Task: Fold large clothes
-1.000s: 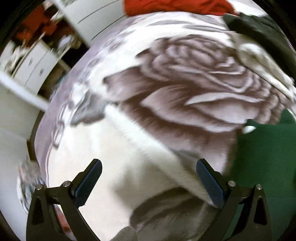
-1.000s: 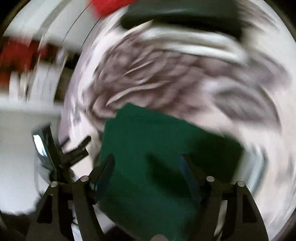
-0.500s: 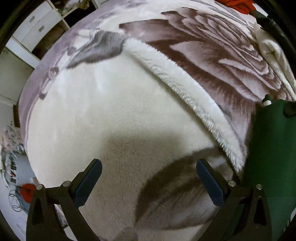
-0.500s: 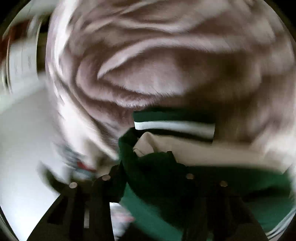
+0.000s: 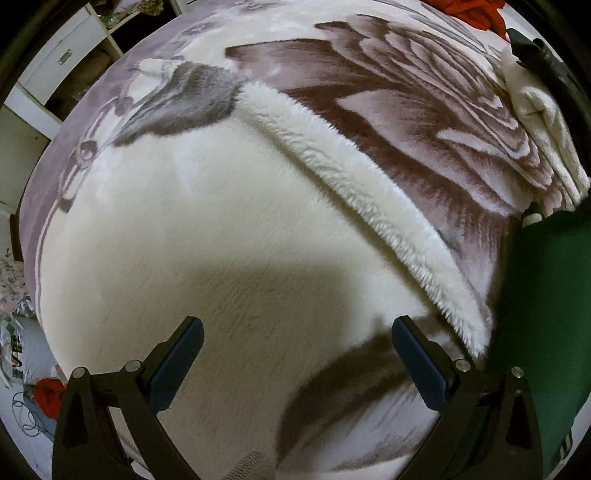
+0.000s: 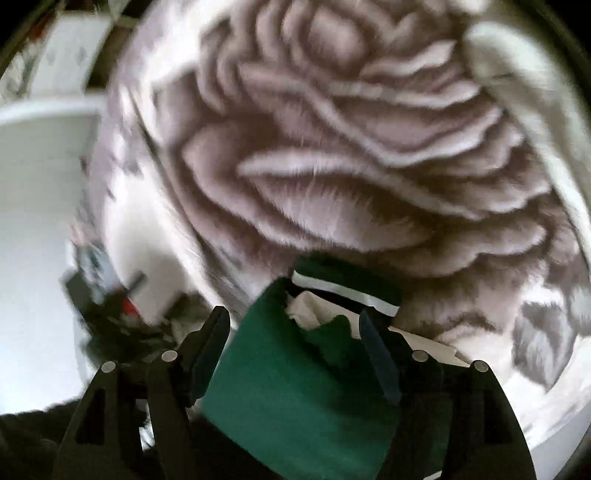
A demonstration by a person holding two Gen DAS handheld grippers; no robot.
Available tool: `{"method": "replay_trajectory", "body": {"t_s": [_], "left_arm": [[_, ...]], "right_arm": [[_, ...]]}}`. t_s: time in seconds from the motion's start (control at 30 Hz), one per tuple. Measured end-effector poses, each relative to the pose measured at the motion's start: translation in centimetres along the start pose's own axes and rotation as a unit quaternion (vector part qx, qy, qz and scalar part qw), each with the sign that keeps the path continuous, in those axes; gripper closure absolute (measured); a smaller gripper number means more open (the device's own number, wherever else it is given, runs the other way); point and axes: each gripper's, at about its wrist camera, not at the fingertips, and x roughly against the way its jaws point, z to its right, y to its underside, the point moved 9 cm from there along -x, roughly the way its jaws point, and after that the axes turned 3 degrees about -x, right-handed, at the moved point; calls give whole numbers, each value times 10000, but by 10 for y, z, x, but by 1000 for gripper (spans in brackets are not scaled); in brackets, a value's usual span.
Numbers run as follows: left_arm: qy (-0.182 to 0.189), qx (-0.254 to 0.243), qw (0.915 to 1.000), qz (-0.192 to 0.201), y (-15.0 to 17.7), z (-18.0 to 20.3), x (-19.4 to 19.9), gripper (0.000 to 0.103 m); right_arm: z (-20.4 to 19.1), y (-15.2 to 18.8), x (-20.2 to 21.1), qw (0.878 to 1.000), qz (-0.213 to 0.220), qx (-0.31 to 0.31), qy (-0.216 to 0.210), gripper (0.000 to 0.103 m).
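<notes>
A: Green cloth, a dark green garment [image 6: 295, 398], fills the lower middle of the right wrist view, lying between the fingers of the right gripper [image 6: 295, 332]. Its jaws are opening, and the pads do not look pressed on the fabric.

B: What shows at the garment's top edge?

A: A white lining [image 6: 306, 314] and a green-and-white striped band [image 6: 347, 291], just above the fingertips. The view is blurred, so finer detail is lost.

B: And the left wrist view?

A: The left gripper [image 5: 295, 343] stands with its jaws wide, nothing between them, over a plush blanket [image 5: 203, 240], white with a large brown rose print. A fluffy white folded edge [image 5: 351, 206] runs diagonally from upper middle to lower right.

B: Is the garment there too?

A: Yes, at the right edge of the frame [image 5: 543, 314], lying on the blanket beside the right finger.

B: Anything else?

A: A cream cloth [image 5: 543, 122] at upper right, a red cloth [image 5: 476, 14] at the top edge, and white drawers [image 5: 55, 62] at upper left.
</notes>
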Motion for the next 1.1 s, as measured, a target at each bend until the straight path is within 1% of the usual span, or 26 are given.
{"method": "replay_trajectory", "body": {"t_s": [0.03, 0.07, 0.1, 0.13, 0.17, 0.2, 0.23, 0.27, 0.3, 0.33, 0.37, 0.4, 0.43, 0.5, 0.6, 0.63, 0.67, 0.73, 0.83, 0.87, 0.9, 0.93, 0.97, 1.0, 1.03, 1.1], "left_arm": [[13, -31, 10000, 12, -3, 2, -1, 0], [28, -79, 10000, 30, -5, 5, -1, 0], [41, -144, 9999, 46, -7, 8, -1, 0], [49, -209, 9998, 46, -8, 11, -2, 0], [78, -260, 9996, 27, -9, 12, -4, 0], [118, -294, 9995, -5, -9, 17, -3, 0], [177, -318, 9993, -45, -9, 18, -4, 0], [235, -328, 9992, -68, -9, 20, -3, 0], [332, -334, 9989, -78, -10, 22, -1, 0], [412, -340, 9985, -72, -11, 23, 1, 0], [506, -343, 9981, -57, -12, 25, 4, 0], [629, -351, 9974, -29, -14, 28, 7, 0], [745, -370, 9965, -1, -15, 32, 11, 0], [1021, -453, 9937, 53, -17, 44, 20, 0], [1293, -668, 9893, 92, -11, 67, 32, 0], [1315, -725, 9886, 87, -8, 73, 34, 0], [1343, -777, 9879, 80, -5, 77, 36, 0], [1361, -877, 9868, 55, 0, 85, 36, 0], [1231, -971, 9876, 24, 10, 89, 32, 0], [1162, -977, 9884, 77, 9, 90, 32, 0], [1107, -1006, 9887, 115, 6, 90, 33, 0], [1046, -1055, 9888, 151, 5, 90, 34, 0], [959, -1121, 9889, 203, 3, 91, 36, 0], [894, -1155, 9890, 221, 3, 90, 37, 0], [819, -1194, 9892, 224, 3, 89, 37, 0], [705, -1266, 9892, 206, 5, 87, 37, 0]], "right_arm": [[3, -2, -15, 9995, -4, -45, 322, 57], [10, -2, -25, 9988, 75, -261, 409, 58], [14, -5, -31, 9981, 197, -506, 301, 59], [21, -7, -36, 9958, 267, -872, 91, 60], [31, -8, -38, 9888, 332, -1421, -310, 60], [39, -6, -37, 9800, 339, -1843, -669, 60], [52, -3, -33, 9581, 395, -2514, -1316, 60], [57, 0, -27, 9454, 455, -2773, -1653, 60], [62, 4, -17, 9357, 561, -2888, -1949, 59], [66, 11, -1, 9347, 714, -2796, -2074, 50], [70, 22, 17, 9370, 948, -2639, -2082, 44], [76, 35, 37, 9391, 1245, -2500, -2001, 32], [84, 53, 56, 9418, 1583, -2373, -1781, 25], [109, 103, 81, 9432, 2098, -2331, -1094, 25], [153, 174, 85, 9334, 2397, -2645, -352, 24], [170, 204, 77, 9241, 2440, -2934, -206, 24], [187, 232, 66, 9103, 2530, -3268, -222, 24], [213, 270, 41, 8844, 2586, -3820, -706, 24], [239, 284, 9, 8513, 2748, -4257, -1363, 24], [243, 280, 5, 8345, 3007, -4281, -1731, 25], [240, 275, 3, 8182, 3266, -4275, -2030, 48], [234, 270, 0, 8168, 3290, -4204, -2185, 92], [227, 266, 1, 8246, 3269, -4089, -2142, 97], [226, 267, 8, 8240, 3409, -4095, -1925, 97], [229, 273, 18, 8171, 3587, -4166, -1735, 98], [252, 291, 33, 7937, 3822, -4495, -1482, 99]]}}
